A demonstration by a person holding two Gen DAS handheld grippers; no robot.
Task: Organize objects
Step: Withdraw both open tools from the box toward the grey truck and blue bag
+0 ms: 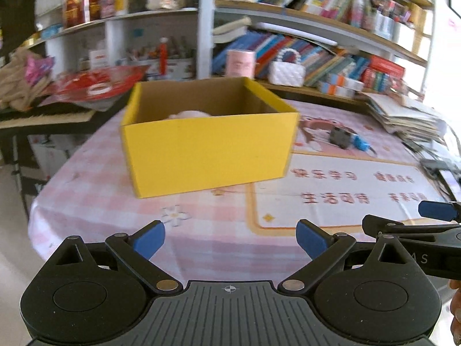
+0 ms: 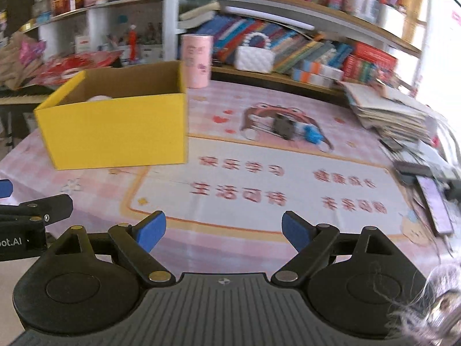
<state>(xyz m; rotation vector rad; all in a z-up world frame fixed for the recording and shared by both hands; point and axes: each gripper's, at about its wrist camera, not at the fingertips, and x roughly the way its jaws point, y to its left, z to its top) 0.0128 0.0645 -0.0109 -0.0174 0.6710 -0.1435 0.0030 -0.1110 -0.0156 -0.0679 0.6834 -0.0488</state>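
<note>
A yellow cardboard box [image 1: 207, 150] [image 2: 115, 132] stands open-topped on the pink checked tablecloth [image 1: 100, 201] [image 2: 230, 242], with something pale pink [image 1: 187, 114] [image 2: 96, 98] lying inside. A small black and blue object [image 1: 347, 139] [image 2: 296, 131] lies on the cloth to the right of the box. My left gripper [image 1: 230, 240] is open over the near cloth, nothing between its fingers. My right gripper [image 2: 223, 232] is open too, empty, and shows at the right edge of the left wrist view [image 1: 432, 225].
A pink cylindrical tin [image 2: 197, 60] stands behind the box. A white quilted purse [image 1: 286, 72] and rows of books fill the shelves beyond. A stack of papers [image 2: 389, 112] and a phone [image 2: 435, 204] lie at the table's right side.
</note>
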